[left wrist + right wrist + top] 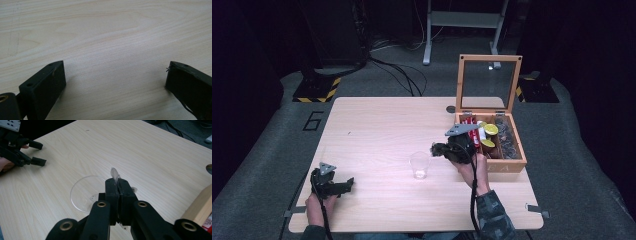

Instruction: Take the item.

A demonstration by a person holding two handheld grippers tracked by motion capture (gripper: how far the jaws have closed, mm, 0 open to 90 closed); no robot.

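While the right tool pinches a clear scrap, the cup stands nearby.

Each hand carries a black two-jaw gripper of blocky, angular build. The left gripper has a small grey three-cornered plate on top, dotted with dark holes, and a black cable running back along the forearm. Its jaws are flat, matt black bars with small screw holes near the tips (one tip looks slightly frayed). The right gripper bears a larger grey plate and its own black cable; brass-coloured pivot rivets mark its rounded black linkage arms. The right forearm wears a dark camouflage-patterned sleeve.
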